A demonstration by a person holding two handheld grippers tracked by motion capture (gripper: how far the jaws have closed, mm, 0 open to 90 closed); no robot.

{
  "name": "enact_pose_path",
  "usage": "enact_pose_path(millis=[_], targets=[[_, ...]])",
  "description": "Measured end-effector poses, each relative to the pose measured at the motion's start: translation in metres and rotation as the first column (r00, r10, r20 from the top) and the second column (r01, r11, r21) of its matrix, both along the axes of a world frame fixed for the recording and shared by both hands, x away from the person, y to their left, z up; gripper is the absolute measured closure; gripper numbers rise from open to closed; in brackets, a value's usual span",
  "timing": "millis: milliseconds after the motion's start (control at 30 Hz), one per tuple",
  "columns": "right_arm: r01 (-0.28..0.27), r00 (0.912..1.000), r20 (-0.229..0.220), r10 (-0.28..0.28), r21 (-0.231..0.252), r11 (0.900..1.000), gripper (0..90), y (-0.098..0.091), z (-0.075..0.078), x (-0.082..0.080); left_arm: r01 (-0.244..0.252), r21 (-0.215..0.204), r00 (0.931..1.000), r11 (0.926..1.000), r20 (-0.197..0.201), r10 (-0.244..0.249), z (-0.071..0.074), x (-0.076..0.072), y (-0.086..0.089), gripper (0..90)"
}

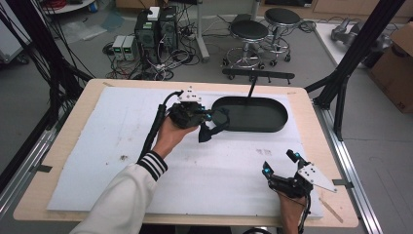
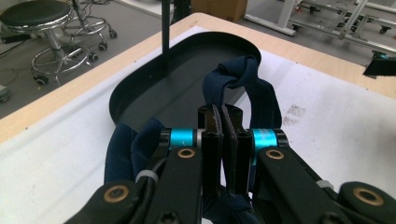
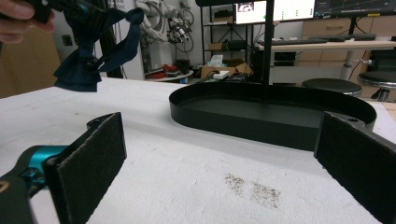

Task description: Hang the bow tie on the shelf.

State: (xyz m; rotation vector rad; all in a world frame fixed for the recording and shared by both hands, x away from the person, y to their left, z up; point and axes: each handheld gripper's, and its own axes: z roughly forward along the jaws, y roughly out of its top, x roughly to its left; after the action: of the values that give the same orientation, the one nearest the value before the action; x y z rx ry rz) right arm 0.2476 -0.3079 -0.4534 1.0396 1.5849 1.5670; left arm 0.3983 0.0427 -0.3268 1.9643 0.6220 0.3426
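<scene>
Now — blue cloth [image 2: 236,77] inside left hand-held gripper [image 2: 220,122] jaws.

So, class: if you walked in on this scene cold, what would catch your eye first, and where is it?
First, the dark blue cloth dangling from the shut left gripper, lifted clear of the white mat beside the near left end of the black oval tray. The tray lies at the far side of the mat with a thin black post rising from it. The right gripper rests at the near right, jaws wide open.
</scene>
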Motion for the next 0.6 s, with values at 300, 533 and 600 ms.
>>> enact_pose_path(millis=[300, 533, 600], targets=[[0.000, 1.0000, -0.003, 0.000, 0.001, 1.0000, 1.2, 0.001, 0.000, 0.000, 0.014, -0.024, 0.9997, 0.9996, 0.020, -0.013, 0.011, 0.019, -0.008, 86.2], [0.000, 1.0000, -0.002, 0.000, -0.003, 1.0000, 1.2, 0.000, 0.000, 0.000, 0.016, -0.061, 0.9993, 0.9980, 0.034, -0.014, 0.021, 0.032, -0.014, 86.3], [0.002, 1.0000, -0.004, -0.002, 0.000, 1.0000, 1.2, 0.000, 0.000, 0.001, 0.018, -0.069, 0.9992, 0.9975, 0.038, -0.015, 0.023, 0.036, -0.016, 86.3]])
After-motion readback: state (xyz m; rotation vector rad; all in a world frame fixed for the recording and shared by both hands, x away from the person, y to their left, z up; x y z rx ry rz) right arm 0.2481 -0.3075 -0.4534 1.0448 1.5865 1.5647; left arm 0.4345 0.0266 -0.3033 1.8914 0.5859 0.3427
